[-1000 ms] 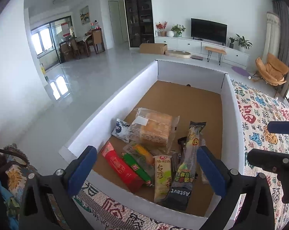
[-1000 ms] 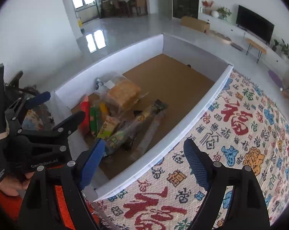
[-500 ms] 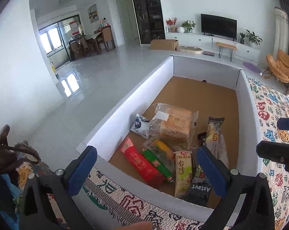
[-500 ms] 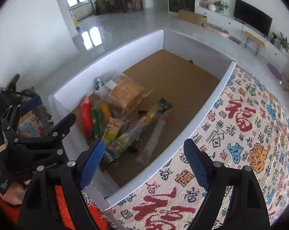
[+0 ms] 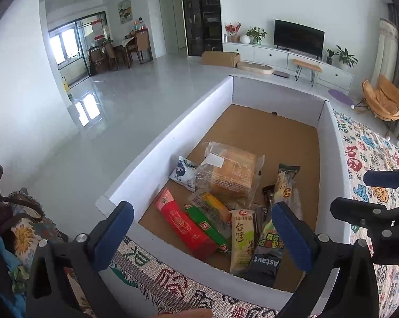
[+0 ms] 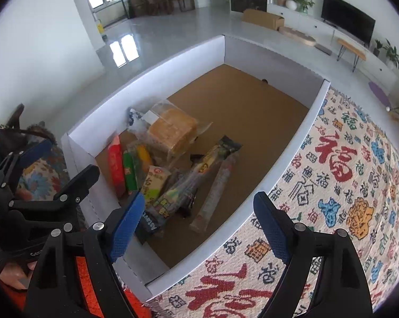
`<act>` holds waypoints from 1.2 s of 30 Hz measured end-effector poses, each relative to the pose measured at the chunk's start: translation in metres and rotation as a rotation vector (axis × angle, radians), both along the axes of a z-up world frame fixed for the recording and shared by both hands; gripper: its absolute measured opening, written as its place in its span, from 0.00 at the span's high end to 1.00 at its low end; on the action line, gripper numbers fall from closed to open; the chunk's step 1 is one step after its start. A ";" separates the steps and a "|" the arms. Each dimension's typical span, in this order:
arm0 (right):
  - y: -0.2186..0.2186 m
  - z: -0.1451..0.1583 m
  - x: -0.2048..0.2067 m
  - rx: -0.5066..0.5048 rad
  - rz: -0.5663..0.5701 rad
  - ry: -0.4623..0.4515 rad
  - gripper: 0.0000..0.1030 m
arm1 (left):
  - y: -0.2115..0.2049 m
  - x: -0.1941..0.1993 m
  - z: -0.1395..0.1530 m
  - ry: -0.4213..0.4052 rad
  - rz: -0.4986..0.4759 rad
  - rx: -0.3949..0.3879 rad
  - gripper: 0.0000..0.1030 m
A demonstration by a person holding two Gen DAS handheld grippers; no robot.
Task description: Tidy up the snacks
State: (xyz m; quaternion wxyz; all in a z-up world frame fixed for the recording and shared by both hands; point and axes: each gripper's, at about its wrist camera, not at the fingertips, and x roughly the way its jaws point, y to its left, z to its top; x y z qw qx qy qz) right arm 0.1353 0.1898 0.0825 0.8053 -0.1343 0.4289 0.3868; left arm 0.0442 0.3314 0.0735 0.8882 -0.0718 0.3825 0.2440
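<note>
Left wrist view looked down into a white-walled box (image 5: 173,143) with a brown floor, ahead of the left tongs (image 5: 202,230). Snacks lay heaped at its near end: a bread bag (image 5: 231,172), a small blue-and-white packet (image 5: 182,171) beside it, a red pack (image 5: 184,225), a green bar (image 5: 207,229), a pale Taiwan-labelled pack (image 5: 241,241) and a dark Astavt pack (image 5: 265,259). Both left fingers stood wide apart, holding nothing, above the near wall. Right tongs (image 6: 196,228) hovered likewise wide open and empty over the box's right wall, with the patterned cloth (image 6: 345,175) to their right.
</note>
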 end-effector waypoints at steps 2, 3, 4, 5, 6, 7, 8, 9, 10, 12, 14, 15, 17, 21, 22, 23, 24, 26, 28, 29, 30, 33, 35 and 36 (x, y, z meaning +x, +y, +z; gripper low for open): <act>0.002 -0.001 0.000 0.000 0.002 0.001 0.16 | 0.002 0.002 -0.002 0.004 0.007 -0.004 0.00; 0.003 -0.001 0.001 -0.001 0.003 0.002 0.16 | 0.003 0.002 -0.002 0.006 0.011 -0.009 0.00; 0.004 -0.002 0.002 -0.002 0.005 0.004 0.16 | 0.004 0.002 -0.003 0.007 0.014 -0.010 0.00; 0.005 -0.003 0.002 -0.004 0.006 0.005 0.16 | 0.005 0.003 -0.004 0.008 0.018 -0.008 0.00; 0.005 -0.004 0.003 -0.005 0.006 0.006 0.16 | 0.006 0.004 -0.004 0.009 0.021 -0.002 0.00; 0.006 -0.005 0.003 -0.007 0.007 0.007 0.16 | 0.006 0.004 -0.005 0.011 0.024 0.002 0.00; 0.007 -0.007 0.004 -0.008 0.008 0.010 0.16 | 0.007 0.005 -0.006 0.012 0.026 0.006 0.00; 0.008 -0.008 0.005 -0.008 0.009 0.013 0.16 | 0.007 0.005 -0.007 0.012 0.027 0.008 0.00; 0.008 -0.009 0.005 -0.010 0.009 0.014 0.16 | 0.008 0.005 -0.008 0.013 0.029 0.008 0.00; 0.010 -0.012 0.006 -0.015 0.011 0.018 0.16 | 0.010 0.004 -0.009 0.014 0.031 -0.001 0.00; 0.012 -0.014 0.006 -0.016 0.012 0.021 0.16 | 0.013 0.004 -0.011 0.018 0.031 -0.010 0.00; 0.013 -0.015 0.006 -0.015 0.013 0.023 0.16 | 0.014 0.004 -0.012 0.020 0.032 -0.012 0.00; 0.014 -0.016 0.005 -0.016 0.016 0.024 0.16 | 0.016 0.005 -0.013 0.023 0.031 -0.021 0.00; 0.017 -0.016 0.003 -0.021 0.024 0.019 0.16 | 0.019 0.005 -0.015 0.023 0.031 -0.035 0.00; 0.017 -0.016 0.003 -0.023 0.025 0.019 0.16 | 0.020 0.005 -0.016 0.024 0.031 -0.039 0.00; 0.018 -0.016 0.003 -0.025 0.025 0.019 0.16 | 0.020 0.005 -0.016 0.024 0.031 -0.043 0.00; 0.018 -0.016 0.002 -0.027 0.025 0.019 0.16 | 0.021 0.006 -0.017 0.025 0.031 -0.048 0.00; 0.019 -0.017 0.003 -0.034 0.024 0.017 0.16 | 0.023 0.007 -0.018 0.026 0.033 -0.058 0.00; 0.019 -0.018 0.003 -0.040 0.022 0.016 0.16 | 0.025 0.007 -0.019 0.028 0.033 -0.063 0.00; 0.019 -0.018 0.003 -0.044 0.021 0.017 0.16 | 0.025 0.007 -0.019 0.028 0.034 -0.066 0.00; 0.019 -0.018 0.004 -0.046 0.019 0.016 0.16 | 0.026 0.007 -0.020 0.029 0.033 -0.069 0.00; 0.020 -0.019 0.004 -0.051 0.015 0.015 0.16 | 0.027 0.007 -0.020 0.030 0.034 -0.074 0.00; 0.021 -0.019 0.004 -0.052 0.015 0.016 0.16 | 0.027 0.006 -0.021 0.030 0.034 -0.075 0.00; 0.021 -0.019 0.004 -0.054 0.015 0.015 0.16 | 0.028 0.006 -0.021 0.031 0.034 -0.076 0.00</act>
